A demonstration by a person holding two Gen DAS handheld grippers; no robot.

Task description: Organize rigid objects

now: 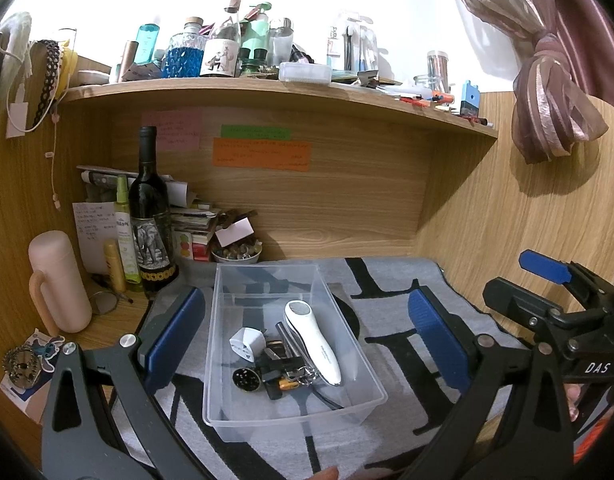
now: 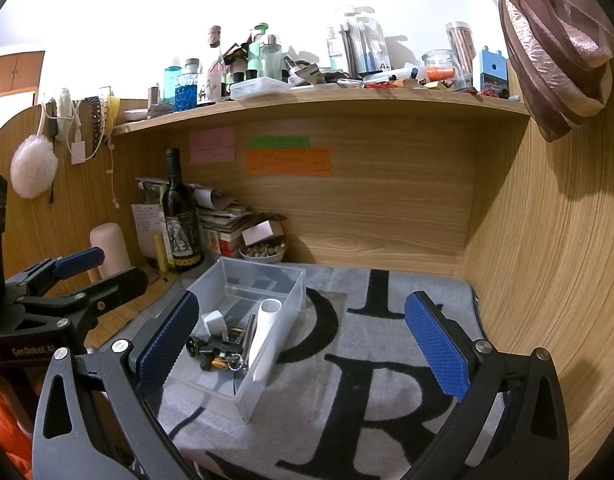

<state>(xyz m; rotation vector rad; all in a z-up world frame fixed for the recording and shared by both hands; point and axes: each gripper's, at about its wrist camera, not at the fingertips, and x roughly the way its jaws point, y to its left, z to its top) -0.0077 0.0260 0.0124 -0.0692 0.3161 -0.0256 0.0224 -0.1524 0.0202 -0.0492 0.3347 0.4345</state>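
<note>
Holding both tongs above the grey mat [image 2: 347, 400] with black letters, I have my left gripper [image 1: 303, 336] spread wide, its 2 blue pads [image 1: 175, 332] apart and clamped on nothing. The clear plastic bin [image 1: 227, 360] sits on the mat directly between and just beyond those pads, neither pad touching its walls as far as I can tell. Inside the bin lie a white handheld device [image 1: 313, 340], a white plug adapter [image 1: 247, 344], a round black disc [image 1: 247, 380] and a tangle of small dark metal bits [image 1: 285, 368], all gathered toward the near end.

My right gripper [image 2: 303, 344] is also wide apart and empty. From its view the bin [image 2: 267, 372] lies low and to the left, its near corner just beside my left-hand pad [image 2: 167, 344], while the other pad [image 2: 435, 344] hangs well apart over bare mat. At the back left corner of the wooden desk [image 2: 387, 220] stands a dark wine bottle [image 1: 149, 216] beside a pink flask [image 1: 57, 280].
</note>
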